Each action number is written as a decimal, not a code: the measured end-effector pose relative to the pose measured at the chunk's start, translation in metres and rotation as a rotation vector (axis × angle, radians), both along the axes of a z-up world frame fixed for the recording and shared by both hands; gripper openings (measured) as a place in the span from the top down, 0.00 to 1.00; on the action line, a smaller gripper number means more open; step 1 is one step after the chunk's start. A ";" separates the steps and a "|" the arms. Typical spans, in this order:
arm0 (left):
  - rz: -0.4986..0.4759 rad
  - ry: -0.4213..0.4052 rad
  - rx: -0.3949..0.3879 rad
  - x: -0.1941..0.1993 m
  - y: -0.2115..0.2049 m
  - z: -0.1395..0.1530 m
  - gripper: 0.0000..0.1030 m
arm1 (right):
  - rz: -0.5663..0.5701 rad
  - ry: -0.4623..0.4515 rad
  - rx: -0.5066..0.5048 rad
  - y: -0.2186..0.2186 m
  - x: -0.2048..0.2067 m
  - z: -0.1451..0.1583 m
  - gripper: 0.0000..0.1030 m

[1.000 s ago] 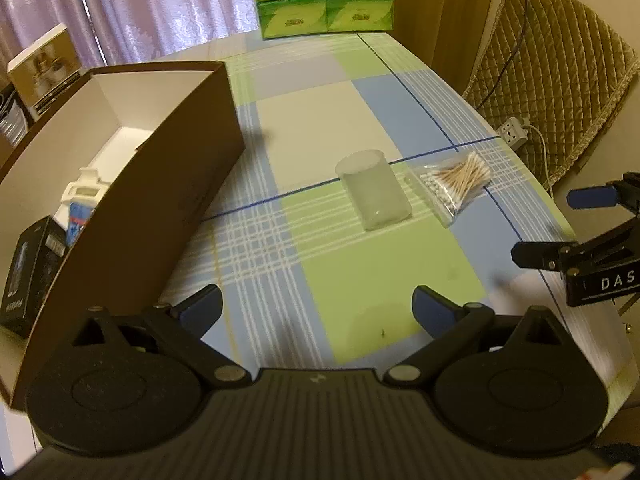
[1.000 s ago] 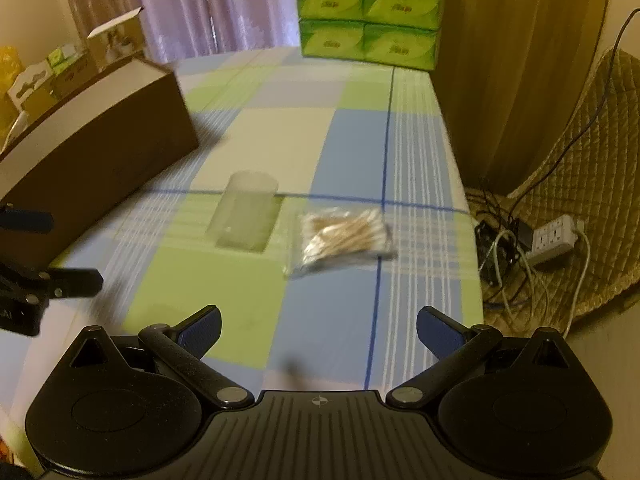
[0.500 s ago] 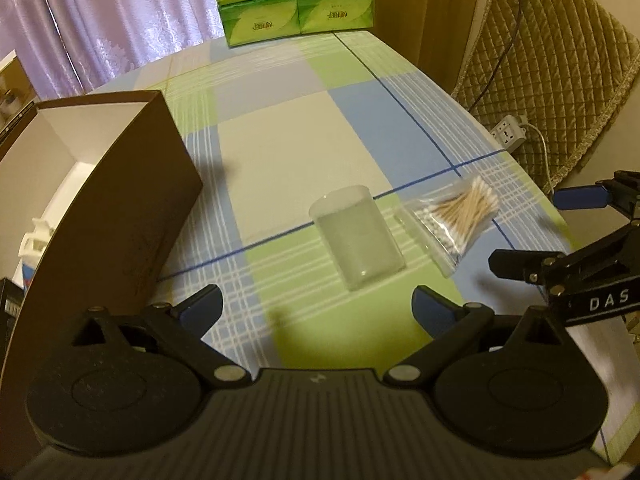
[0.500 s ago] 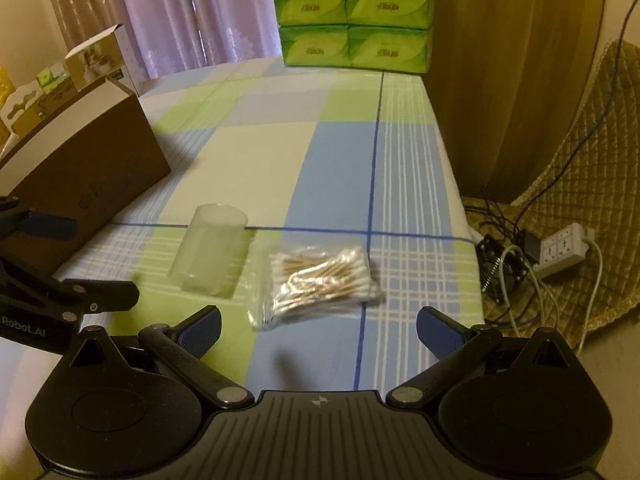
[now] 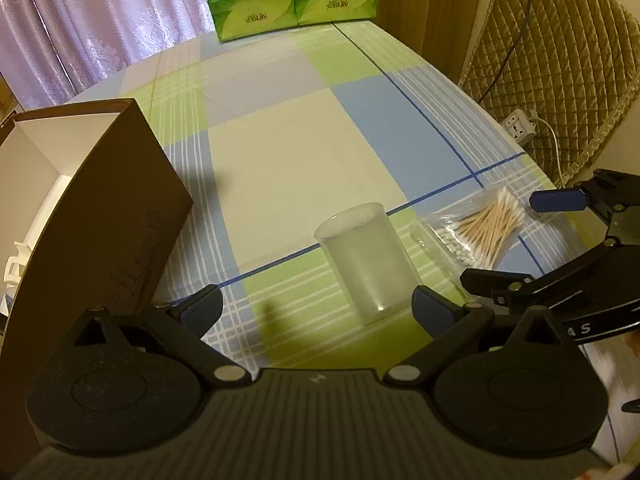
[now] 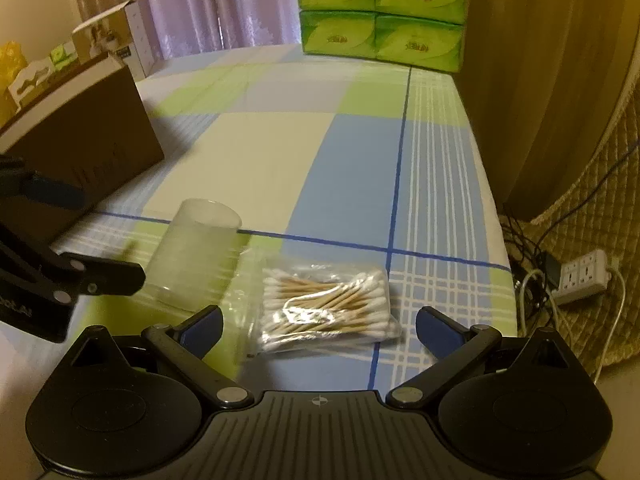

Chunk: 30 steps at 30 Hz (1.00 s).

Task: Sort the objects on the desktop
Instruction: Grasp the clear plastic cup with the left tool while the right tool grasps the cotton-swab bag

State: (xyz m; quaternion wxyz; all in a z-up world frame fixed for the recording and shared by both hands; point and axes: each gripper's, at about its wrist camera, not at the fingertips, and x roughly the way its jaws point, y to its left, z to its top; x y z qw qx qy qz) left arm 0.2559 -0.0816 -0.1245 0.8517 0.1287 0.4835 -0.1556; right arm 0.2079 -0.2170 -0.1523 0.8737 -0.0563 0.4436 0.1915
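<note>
two grippers and five other lots on view, listed by bulk. table [image 6: 256, 160]: covered in a checked cloth of green, blue and cream, bearing everything below. brown box [image 5: 120, 216]: open-topped, white inside, standing at the left of the table, already holding a white item and a dark one at its near end; judged to be the sorting bin. green tissue packs [image 6: 380, 28]: stacked at the far edge, well apart from the work. left gripper [image 5: 316, 308]: fingers spread wide, nothing between them, hovering low with its right finger just beside the base of the cup. right gripper [image 6: 318, 324]: fingers likewise spread wide and empty, straddling the near edge of the swab bag. frosted plastic cup [image 5: 368, 260]: lying on its side on the cloth, mouth pointing away toward the far end, between the box and the bag. bag of cotton swabs [image 6: 328, 304]: clear packet, flat on the cloth, just right of the cup, possibly touching it. step in hand, by judgement: approach for pickup, left on the cup, right on the bag; neither yet grasped. next move calls for the left to shift right so the cup's body sits between its fingers before closing gently, since a round, light cup may roll; the right needs to drop low and pinch the slack plastic, then carry to the box.
</note>
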 end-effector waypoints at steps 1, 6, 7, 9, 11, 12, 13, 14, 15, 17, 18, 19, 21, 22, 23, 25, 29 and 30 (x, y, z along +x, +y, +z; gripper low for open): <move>-0.003 0.001 0.002 0.001 0.000 0.000 0.03 | 0.012 -0.002 -0.011 0.001 0.000 -0.002 0.05; -0.012 0.006 -0.003 0.006 -0.003 -0.002 0.03 | 0.039 -0.005 -0.033 0.001 0.004 -0.009 0.21; -0.015 0.006 -0.004 0.007 -0.004 -0.003 0.03 | 0.035 -0.008 -0.033 0.000 0.005 -0.009 0.25; -0.022 0.009 -0.007 0.008 -0.007 -0.005 0.03 | 0.023 -0.008 -0.025 -0.003 0.007 -0.008 0.29; -0.030 0.012 -0.011 0.009 -0.010 -0.007 0.03 | -0.002 -0.009 -0.028 -0.006 0.010 -0.008 0.32; -0.034 0.014 -0.011 0.010 -0.012 -0.008 0.03 | -0.014 -0.009 -0.031 -0.007 0.011 -0.007 0.32; -0.038 0.014 -0.012 0.011 -0.015 -0.009 0.03 | -0.031 -0.009 -0.030 -0.010 0.012 -0.006 0.33; -0.041 0.013 -0.013 0.012 -0.017 -0.011 0.03 | -0.049 -0.006 -0.027 -0.012 0.014 -0.006 0.33; -0.044 0.013 -0.015 0.014 -0.020 -0.012 0.03 | -0.062 -0.003 -0.022 -0.015 0.015 -0.005 0.34; -0.043 0.018 -0.013 0.017 -0.024 -0.016 0.04 | -0.082 0.000 -0.021 -0.019 0.016 -0.004 0.34; -0.043 0.019 -0.013 0.019 -0.026 -0.018 0.04 | -0.088 0.002 -0.018 -0.021 0.015 -0.004 0.34; -0.041 0.018 -0.012 0.021 -0.028 -0.019 0.07 | -0.093 0.004 -0.014 -0.022 0.015 -0.004 0.34; -0.034 0.018 -0.007 0.025 -0.031 -0.023 0.10 | -0.098 0.010 -0.007 -0.024 0.014 -0.002 0.34; -0.031 0.018 -0.006 0.027 -0.032 -0.025 0.14 | -0.094 0.017 -0.003 -0.025 0.014 -0.002 0.33; -0.029 0.018 -0.006 0.029 -0.033 -0.027 0.19 | -0.094 0.026 0.005 -0.026 0.015 0.000 0.28; -0.033 0.020 -0.009 0.031 -0.034 -0.029 0.25 | -0.082 0.028 0.020 -0.029 0.013 0.002 0.19; -0.030 0.031 -0.023 0.033 -0.029 -0.033 0.48 | -0.017 -0.011 -0.002 -0.035 0.010 0.009 0.12; -0.027 0.033 -0.025 0.033 -0.027 -0.033 0.51 | 0.003 -0.019 -0.004 -0.037 0.010 0.011 0.12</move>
